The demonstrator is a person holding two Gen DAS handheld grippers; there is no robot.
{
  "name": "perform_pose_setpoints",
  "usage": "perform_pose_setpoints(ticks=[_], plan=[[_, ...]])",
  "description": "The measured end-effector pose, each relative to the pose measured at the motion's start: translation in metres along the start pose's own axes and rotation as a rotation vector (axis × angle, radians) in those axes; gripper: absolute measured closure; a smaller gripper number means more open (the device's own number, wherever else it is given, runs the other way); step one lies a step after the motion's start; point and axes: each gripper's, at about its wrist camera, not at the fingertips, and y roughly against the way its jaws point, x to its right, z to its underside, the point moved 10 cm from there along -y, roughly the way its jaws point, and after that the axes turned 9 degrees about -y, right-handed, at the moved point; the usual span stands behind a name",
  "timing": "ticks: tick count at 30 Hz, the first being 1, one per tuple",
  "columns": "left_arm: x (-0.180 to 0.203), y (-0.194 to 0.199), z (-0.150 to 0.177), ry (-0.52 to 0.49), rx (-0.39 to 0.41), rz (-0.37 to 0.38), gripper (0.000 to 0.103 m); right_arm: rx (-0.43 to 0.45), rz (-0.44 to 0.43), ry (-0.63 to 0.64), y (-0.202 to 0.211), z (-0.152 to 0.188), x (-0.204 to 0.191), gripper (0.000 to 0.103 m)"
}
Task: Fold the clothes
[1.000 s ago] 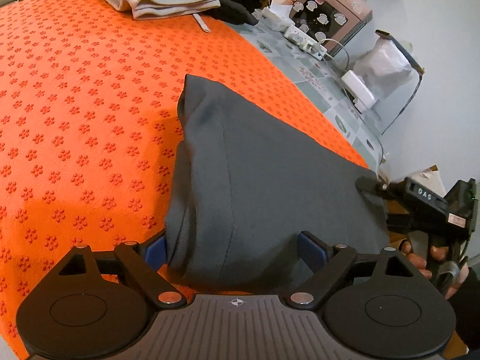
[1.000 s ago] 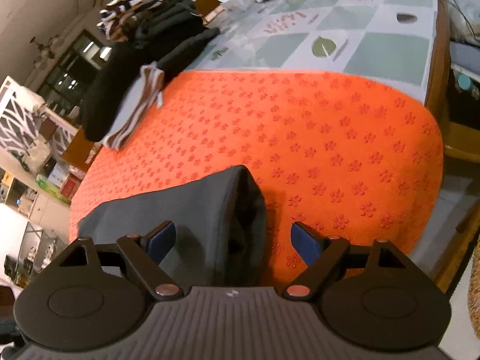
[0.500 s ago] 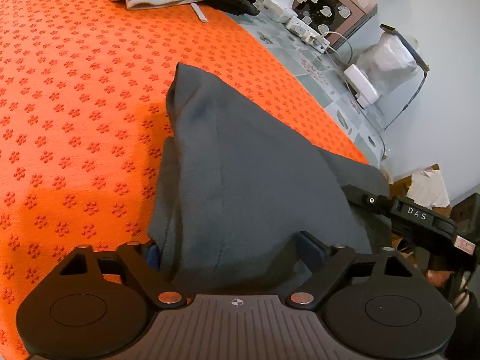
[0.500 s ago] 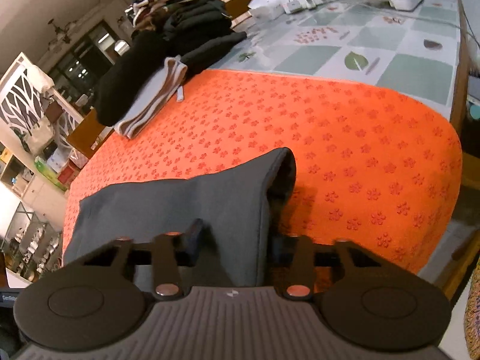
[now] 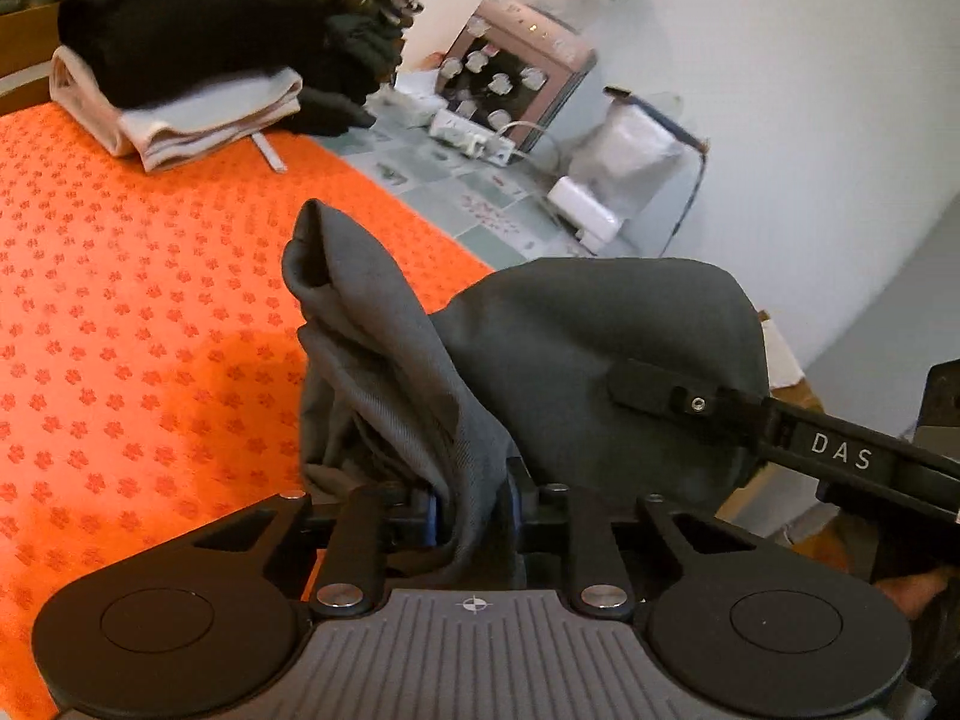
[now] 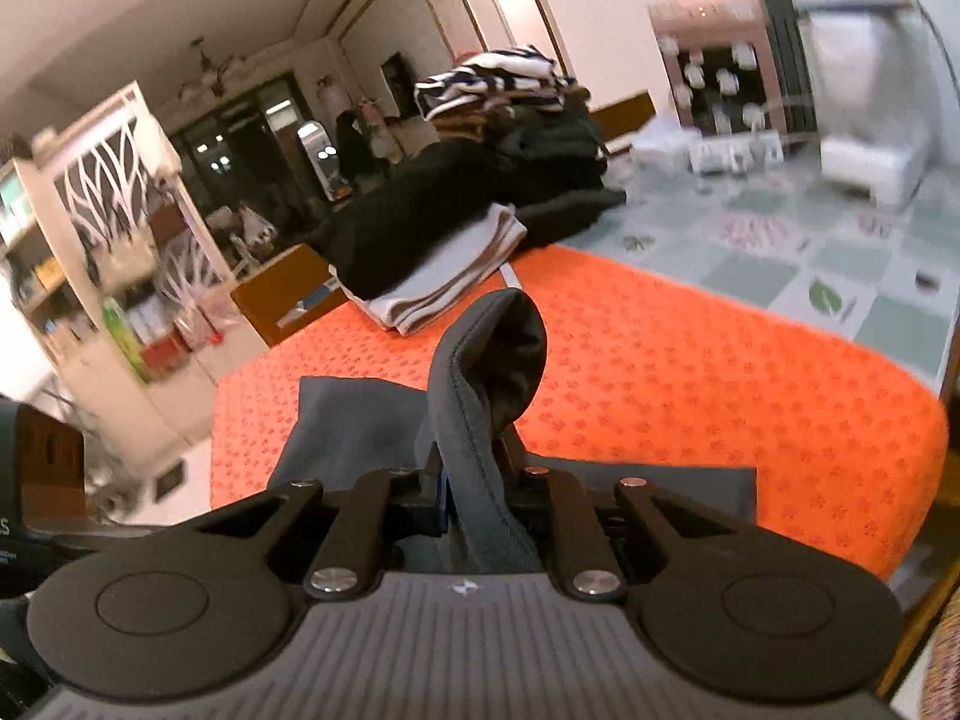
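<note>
The worktop (image 5: 108, 312) wears an orange flower-print cover, with pale green tiles beyond it. At its far end sits a pile of folded clothes (image 5: 198, 60) — dark pieces on a light one. The grey garment (image 5: 576, 348) is bunched and raised off the cover near the front edge. The left gripper (image 5: 471, 510) has just been closing, its fingers pinching a grey fold; the right gripper (image 6: 477, 495) likewise, clamped on a stitched hem.

Table (image 5: 432, 180): orange mat (image 5: 120, 300), clothes pile (image 5: 198, 48).
</note>
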Motion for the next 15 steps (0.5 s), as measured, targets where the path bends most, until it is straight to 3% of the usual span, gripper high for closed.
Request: perform_pose_setpoints(ticks=[4,6,7,8,10,11,12,15], plan=[[-0.021,0.002,0.004,-0.012,-0.087,0.035,0.074,0.029,0.120,-0.016,0.004,-0.001,-0.005,0.089],[-0.033,0.000,0.009,-0.018,-0.116,0.037,0.072,0.019,0.178,-0.056,0.003,0.002,0.011,0.085],[-0.038,-0.002,0.012,-0.021,-0.130,0.037,0.067,0.002,0.211,-0.086,0.000,0.005,0.023,0.083],[-0.042,-0.002,0.015,-0.020,-0.146,0.034,0.063,-0.009,0.249,-0.106,-0.002,0.008,0.036,0.076],[-0.046,0.005,0.015,-0.034,-0.130,0.018,0.040,-0.023,0.321,-0.111,0.000,0.014,0.058,0.067],[-0.048,0.009,0.015,-0.036,-0.116,0.003,0.033,-0.020,0.343,-0.098,0.005,0.016,0.065,0.055],[-0.051,0.013,0.016,-0.023,-0.105,-0.011,0.028,-0.016,0.365,-0.085,0.009,0.017,0.072,0.047],[-0.061,0.023,0.022,0.068,-0.093,-0.046,0.020,-0.037,0.379,-0.068,0.020,0.022,0.089,0.040]])
